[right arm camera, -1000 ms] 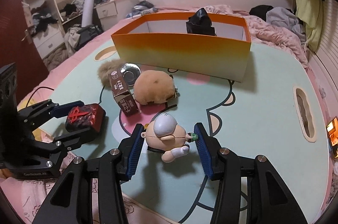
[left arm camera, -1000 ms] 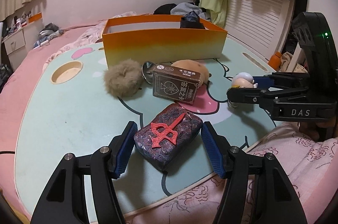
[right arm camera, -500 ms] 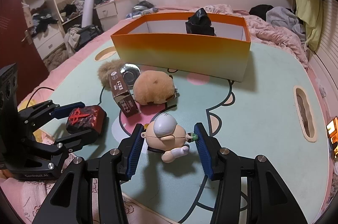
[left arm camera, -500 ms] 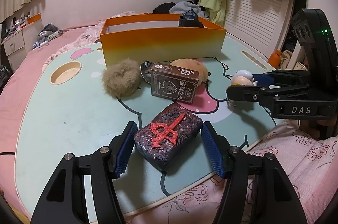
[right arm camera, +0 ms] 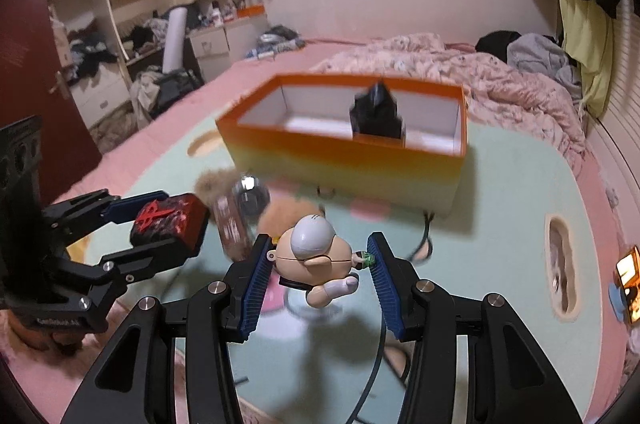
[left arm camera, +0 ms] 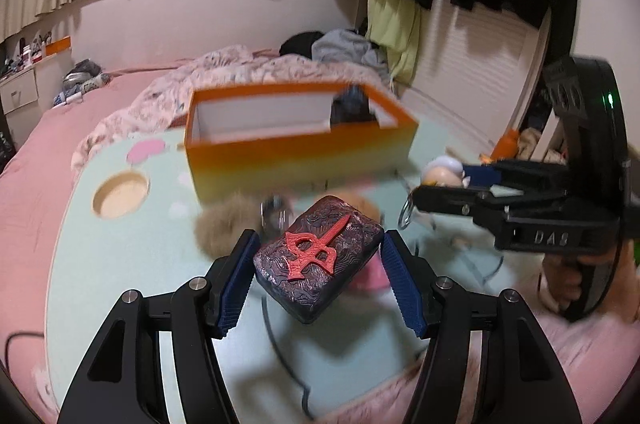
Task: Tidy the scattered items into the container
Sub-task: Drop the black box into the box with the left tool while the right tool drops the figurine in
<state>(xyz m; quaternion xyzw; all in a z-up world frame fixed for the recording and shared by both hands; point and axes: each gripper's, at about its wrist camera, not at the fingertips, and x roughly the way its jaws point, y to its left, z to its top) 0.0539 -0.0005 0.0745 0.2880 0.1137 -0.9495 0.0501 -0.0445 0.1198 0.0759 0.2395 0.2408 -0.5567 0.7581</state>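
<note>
My left gripper [left arm camera: 318, 262] is shut on a dark patterned block with a red emblem [left arm camera: 318, 260] and holds it above the mat; the same block [right arm camera: 168, 220] shows at the left of the right wrist view. My right gripper [right arm camera: 318, 264] is shut on a small doll with a white cap [right arm camera: 316, 256], also lifted; the doll [left arm camera: 442, 172] peeks out at the right of the left wrist view. The orange box [right arm camera: 344, 160] stands ahead on the mint mat [right arm camera: 500, 264] with a black item [right arm camera: 376, 116] inside. A fur ball [left arm camera: 222, 224], a brown card box [right arm camera: 232, 228], a shiny round thing [right arm camera: 250, 190] and a tan plush [right arm camera: 288, 214] lie below.
The mat lies on a pink bed with a rumpled quilt [right arm camera: 480, 72] behind the box. Cut-out holes [left arm camera: 120, 198] [right arm camera: 560, 264] sit at the mat's left and right. Clothes hang at the upper right; shelves and drawers stand at the far left.
Both grippers have risen with their objects, lifting the block and the doll off the mat. The orange box's inside now shows more, and the loose items sit lower in view.
</note>
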